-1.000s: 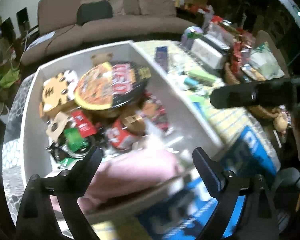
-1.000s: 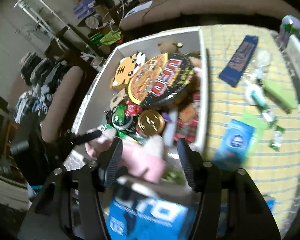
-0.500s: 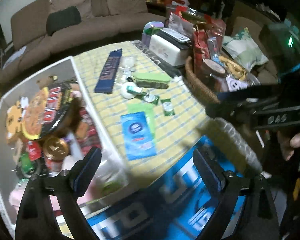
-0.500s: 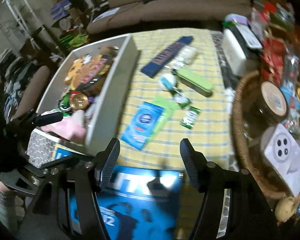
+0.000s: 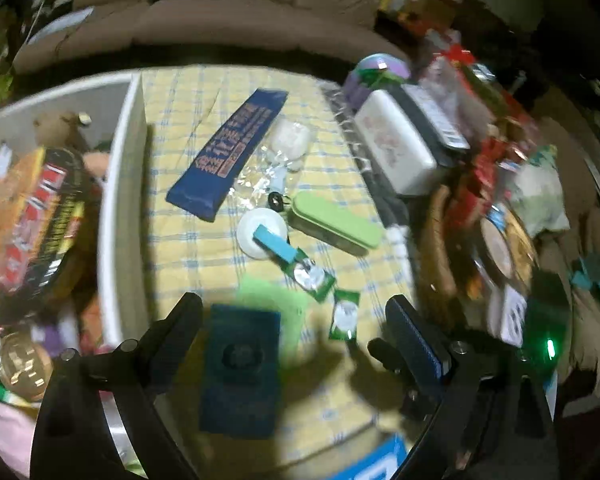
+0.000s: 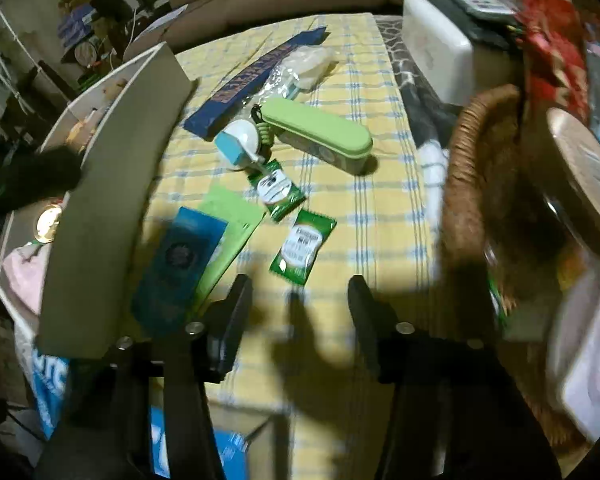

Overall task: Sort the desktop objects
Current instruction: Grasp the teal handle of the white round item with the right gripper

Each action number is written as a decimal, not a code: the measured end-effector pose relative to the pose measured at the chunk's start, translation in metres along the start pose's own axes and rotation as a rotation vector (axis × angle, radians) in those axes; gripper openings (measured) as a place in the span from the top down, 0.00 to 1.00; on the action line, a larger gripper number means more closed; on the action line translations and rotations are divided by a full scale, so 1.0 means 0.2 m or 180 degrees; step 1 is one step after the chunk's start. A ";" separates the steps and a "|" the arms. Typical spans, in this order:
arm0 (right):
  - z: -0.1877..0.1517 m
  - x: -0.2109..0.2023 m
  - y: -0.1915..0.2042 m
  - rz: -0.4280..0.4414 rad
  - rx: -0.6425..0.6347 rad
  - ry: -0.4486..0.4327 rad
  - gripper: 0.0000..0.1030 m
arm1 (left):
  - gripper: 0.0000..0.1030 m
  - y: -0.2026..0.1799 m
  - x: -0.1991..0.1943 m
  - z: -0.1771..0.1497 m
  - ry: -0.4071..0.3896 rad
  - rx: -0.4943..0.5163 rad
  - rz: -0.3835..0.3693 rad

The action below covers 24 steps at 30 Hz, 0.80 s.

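While the white box (image 5: 120,216) is sitting at the left, already crowded with snacks, the loose things are lying spread over the yellow checked surface (image 6: 380,184) beside it. Nearest the box wall, the blue wipes pack (image 6: 180,260) is resting flat, partly over a green sheet (image 6: 228,220); it is looking soft, light and slick, so I would be pinching it across a short edge or the raised lid rather than the slack middle. Both hand-held grippers are hovering empty: the left hand-held gripper (image 5: 296,332) is standing wide apart above the pack, and the right hand-held gripper (image 6: 300,312) has just been narrowing, its jaws apart with only bare cloth between them. Just ahead of it, two small green sachets (image 6: 300,248) are lying flat, thin and crinkly, likely to slip unless caught by a crimped end. Further on, the green case (image 6: 324,136) is looking rigid and smooth, best taken across its narrow width, and the long blue bar (image 6: 256,80) is lying beyond it, stiffer and safest gripped mid-length.
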State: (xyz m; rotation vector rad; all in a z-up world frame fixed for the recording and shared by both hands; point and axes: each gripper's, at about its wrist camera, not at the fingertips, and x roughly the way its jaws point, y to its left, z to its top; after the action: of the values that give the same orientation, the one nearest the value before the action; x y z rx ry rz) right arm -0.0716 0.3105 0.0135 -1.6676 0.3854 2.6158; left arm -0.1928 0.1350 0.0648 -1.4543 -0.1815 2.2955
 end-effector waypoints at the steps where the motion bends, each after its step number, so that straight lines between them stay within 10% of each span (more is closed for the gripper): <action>1: 0.02 0.02 0.00 -0.0034 -0.0034 -0.0026 0.68 | 0.09 0.01 0.06 0.02 0.0025 -0.0112 0.0006; 5: 0.08 0.05 -0.02 -0.0051 -0.0094 -0.0231 0.69 | 0.12 0.04 0.23 0.07 0.0041 -0.0335 0.0041; 10: 0.16 0.09 -0.06 0.0085 -0.0079 -0.0323 0.71 | 0.40 0.08 0.43 0.09 0.0174 -0.0623 0.0124; 15: 0.18 0.14 -0.05 0.0130 -0.0075 -0.0293 0.70 | 0.40 0.12 0.58 0.07 0.0347 -0.0738 0.0154; 24: 0.15 0.18 -0.02 0.0127 -0.0133 -0.0304 0.70 | 0.66 0.12 0.59 0.09 0.0271 -0.0725 0.0146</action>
State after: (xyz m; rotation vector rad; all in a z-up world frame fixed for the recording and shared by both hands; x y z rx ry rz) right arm -0.1130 0.3170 -0.0080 -1.5545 0.3676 2.7380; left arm -0.2585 0.1638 -0.0344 -1.6801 -0.3997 2.3046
